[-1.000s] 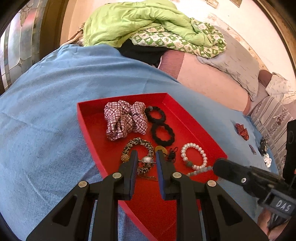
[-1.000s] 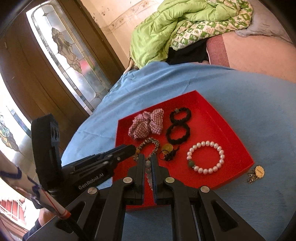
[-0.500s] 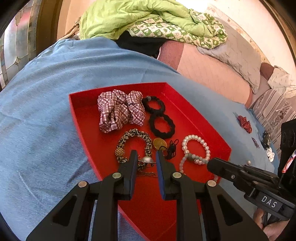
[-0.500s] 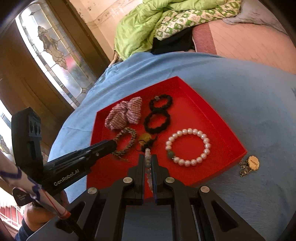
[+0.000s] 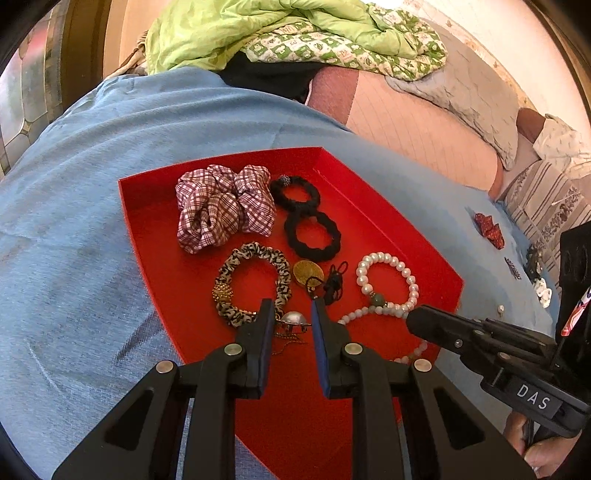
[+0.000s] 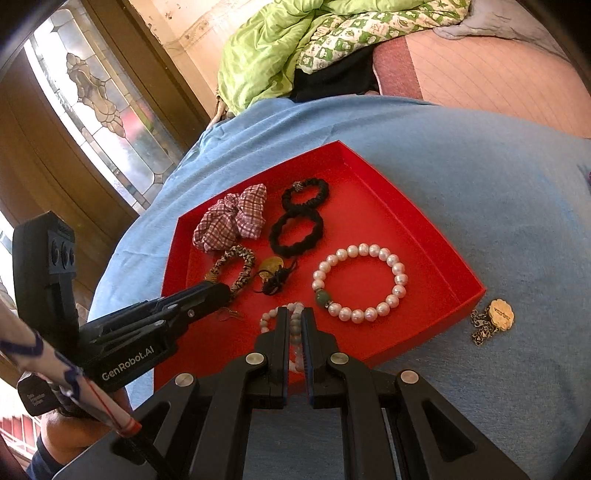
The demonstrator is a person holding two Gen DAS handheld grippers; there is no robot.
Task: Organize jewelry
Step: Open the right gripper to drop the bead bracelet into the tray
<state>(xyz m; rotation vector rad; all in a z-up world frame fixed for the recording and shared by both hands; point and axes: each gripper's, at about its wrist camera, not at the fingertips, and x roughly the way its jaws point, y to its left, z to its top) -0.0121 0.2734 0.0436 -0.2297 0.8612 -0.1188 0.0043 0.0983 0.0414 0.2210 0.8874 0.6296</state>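
A red tray (image 5: 125, 192) lies on the blue bedcover and holds a plaid scrunchie (image 5: 225, 206), two black hair ties (image 5: 312, 234), a leopard-print scrunchie (image 5: 255, 280), a gold medallion (image 5: 308, 273) and a pearl bracelet (image 5: 388, 280). My left gripper (image 5: 291, 314) hangs low over the tray's near part, shut on a silver dome pendant (image 5: 293, 319) whose thin chain trails below. My right gripper (image 6: 294, 317) is shut on a strand of pale beads (image 6: 269, 314) that drapes onto the tray floor (image 6: 369, 206) beside the pearl bracelet (image 6: 360, 282).
A gold tag on a chain (image 6: 498, 315) lies on the cover just right of the tray. A red bow clip (image 5: 489, 229) and several small pieces sit farther right. Green bedding (image 5: 258, 33) is piled behind; a glazed door (image 6: 96, 96) stands to the left.
My right gripper has come down over the tray's front with the bead strand, which now rests on the tray floor. The left gripper holds the pendant almost where it was.
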